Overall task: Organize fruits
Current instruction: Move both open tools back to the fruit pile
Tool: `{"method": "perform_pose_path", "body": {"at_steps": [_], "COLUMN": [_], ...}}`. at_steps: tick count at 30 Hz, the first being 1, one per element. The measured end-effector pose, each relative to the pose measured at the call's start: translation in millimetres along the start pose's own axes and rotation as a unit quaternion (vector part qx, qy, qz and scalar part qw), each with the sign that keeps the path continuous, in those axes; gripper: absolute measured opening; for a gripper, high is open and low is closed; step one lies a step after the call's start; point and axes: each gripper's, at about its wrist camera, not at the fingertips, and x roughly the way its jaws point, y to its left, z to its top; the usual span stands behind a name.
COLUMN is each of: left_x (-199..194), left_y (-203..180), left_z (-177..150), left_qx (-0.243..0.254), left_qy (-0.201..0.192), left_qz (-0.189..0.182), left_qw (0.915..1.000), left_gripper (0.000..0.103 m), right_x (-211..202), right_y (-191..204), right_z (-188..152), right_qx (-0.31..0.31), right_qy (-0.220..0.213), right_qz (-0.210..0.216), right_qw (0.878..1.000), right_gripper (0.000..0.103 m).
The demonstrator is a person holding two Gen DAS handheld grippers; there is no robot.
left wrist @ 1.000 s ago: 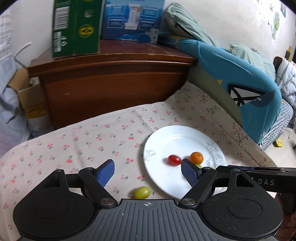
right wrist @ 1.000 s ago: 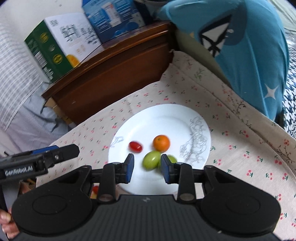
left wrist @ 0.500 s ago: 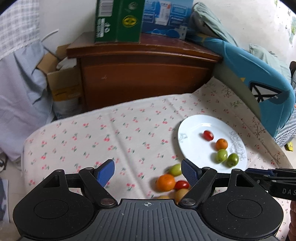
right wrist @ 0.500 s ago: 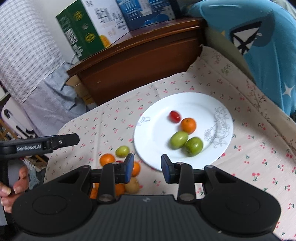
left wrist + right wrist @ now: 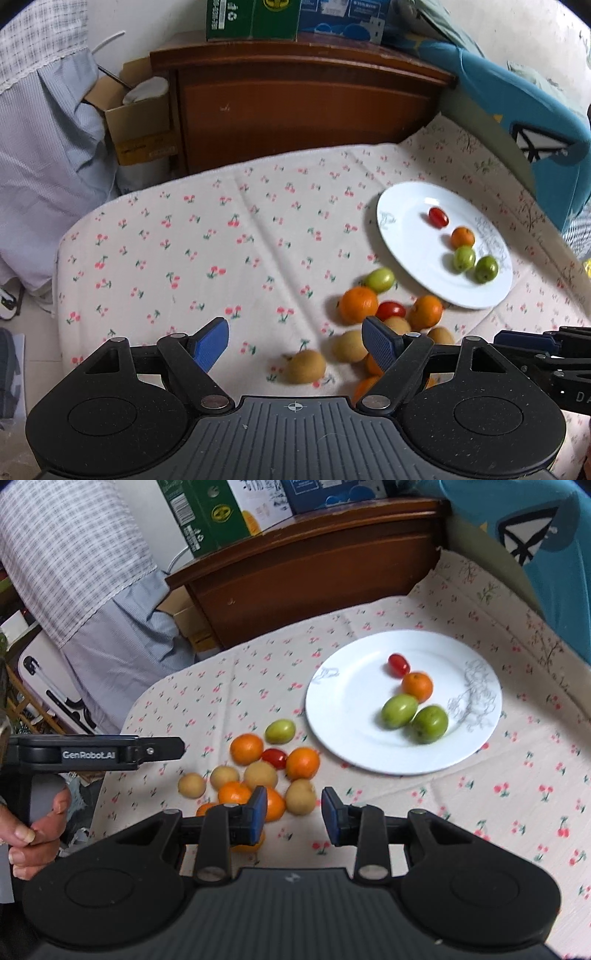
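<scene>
Both tools lower than before, left tool point(image 5: 295, 341) spread, right tool point(image 5: 293, 814) narrowly parted, empty, over fruit pile point(image 5: 258, 771).

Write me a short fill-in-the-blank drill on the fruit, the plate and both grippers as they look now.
1. The white plate holds ____ fruits.
2. The green fruit off the plate lies on the ____.
3. The right gripper holds ____ between its pads.
4. The left gripper has the ____ gap of the two.

Missing words: four; tablecloth; nothing; wider

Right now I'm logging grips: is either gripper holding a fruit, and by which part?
Nothing is held. The left gripper and right gripper are both empty, jaws apart.
</scene>
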Motion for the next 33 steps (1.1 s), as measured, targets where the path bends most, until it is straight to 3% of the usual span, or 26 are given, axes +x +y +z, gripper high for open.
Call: {"method": "perform_pose_path", "body": {"at_steps": [11,23,33], "left_x": [9.8,21.4,30.8], "left_y": [3.2,3.2,-3.9], "left_z": [-15.1,-24.3,-26.3], "left_qx": [0.018,0.04,0.062], "left_qy": [0.02,0.026,0.025], "left_qz": [-0.008,-0.007,-0.016], "left_qw": [0.9996,0.9988,0.9976], "left_gripper": [0.079,0.077,0.062], "right_x": [20.6,39.4,48.4], "right_y": [26.9,42.1,47.0], "right_z": [-26.6,-31.6,-33.5], "right_qx": [-0.056,-0.093,-0.112], "right_qy": [0.034,0.039,0.033], "right_qz": [0.009,-0.002,-0.006], "right_qw": [0.998,0.995,0.993], "right_gripper": [0.034,0.036,0.036]}}
